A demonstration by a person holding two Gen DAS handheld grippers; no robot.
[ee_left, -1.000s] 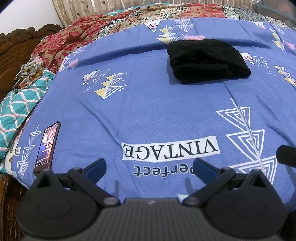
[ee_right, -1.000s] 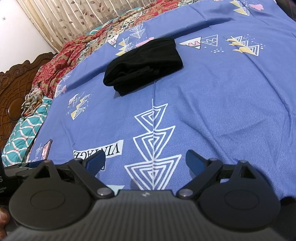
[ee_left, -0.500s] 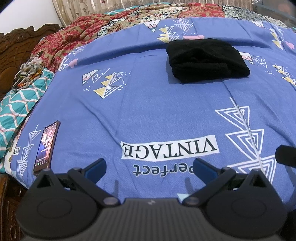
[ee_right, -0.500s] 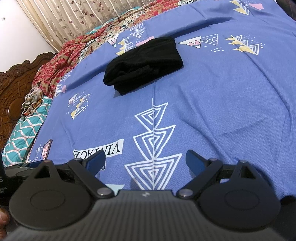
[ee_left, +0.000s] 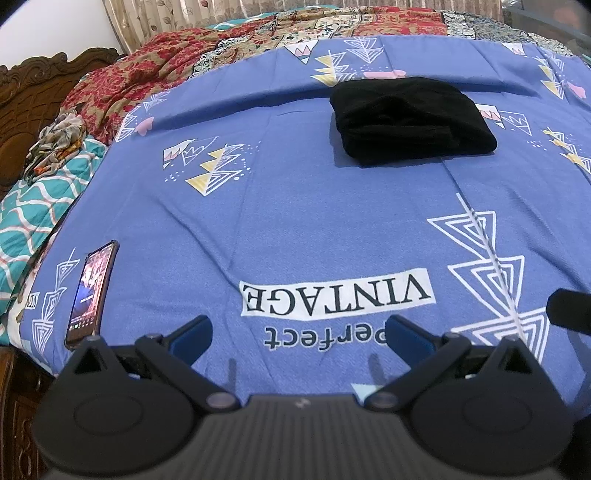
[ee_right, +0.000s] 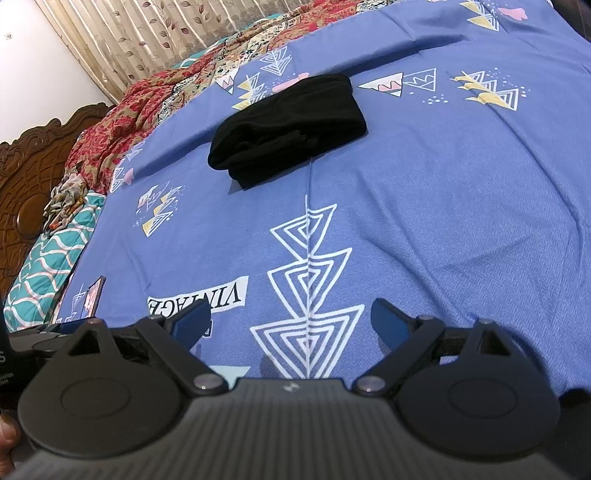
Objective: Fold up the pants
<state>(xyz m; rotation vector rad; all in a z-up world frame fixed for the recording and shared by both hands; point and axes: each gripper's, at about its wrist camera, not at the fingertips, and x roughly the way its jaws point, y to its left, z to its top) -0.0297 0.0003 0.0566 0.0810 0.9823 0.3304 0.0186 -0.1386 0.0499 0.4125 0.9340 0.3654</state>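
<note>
Black pants (ee_left: 410,120) lie folded into a compact bundle on the blue bedsheet (ee_left: 295,221), toward the far side of the bed. From the right wrist they (ee_right: 291,123) show up far ahead and a bit left. My left gripper (ee_left: 299,334) is open near the bed's front edge, far from the pants, with nothing between its blue pads. My right gripper (ee_right: 290,321) is open too, low over the front edge, holding nothing. A dark part of the right gripper (ee_left: 569,310) pokes in at the left view's right side.
A phone (ee_left: 92,288) with a lit screen lies on the sheet at the front left edge. Teal patterned cloth (ee_left: 33,210) and a red floral blanket (ee_left: 147,70) are bunched at the left. A carved wooden headboard (ee_right: 29,173) stands far left, curtains (ee_right: 166,33) behind.
</note>
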